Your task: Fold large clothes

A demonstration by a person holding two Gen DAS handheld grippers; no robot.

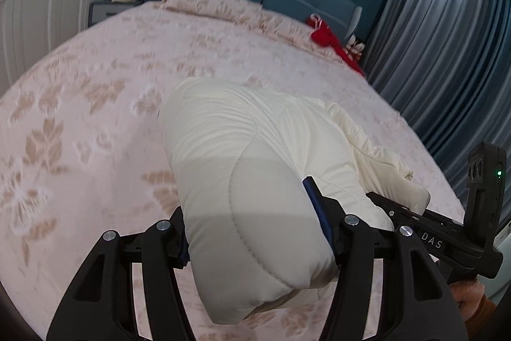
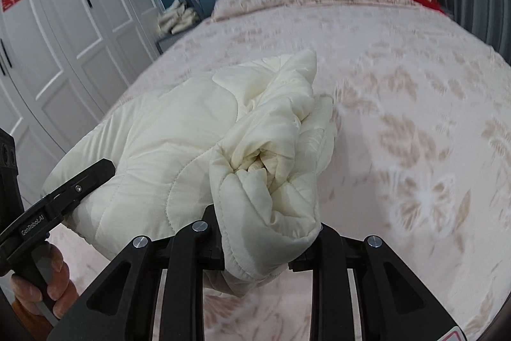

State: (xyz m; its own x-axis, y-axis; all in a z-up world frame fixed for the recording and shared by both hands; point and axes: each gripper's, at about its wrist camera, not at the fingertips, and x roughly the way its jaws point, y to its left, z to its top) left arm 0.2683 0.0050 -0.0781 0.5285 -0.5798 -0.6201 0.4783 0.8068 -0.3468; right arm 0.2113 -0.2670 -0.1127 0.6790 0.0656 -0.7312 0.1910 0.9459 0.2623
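The cream quilted garment [image 1: 255,168] is bundled thick, so some folding looks done. It's gripped by the left gripper [image 1: 258,232] and the right gripper [image 2: 258,245], and still needs laying on the bed [image 2: 399,85].

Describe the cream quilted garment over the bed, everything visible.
The cream quilted garment is puffy, padded fabric with curved stitch lines and a matte, soft look. It is bunched into a thick bundle above the floral bedspread. The left gripper clamps a wide padded fold; the right gripper pinches a crumpled, rolled end with a stitched hem. Part of it trails onto the bedspread in the left wrist view.
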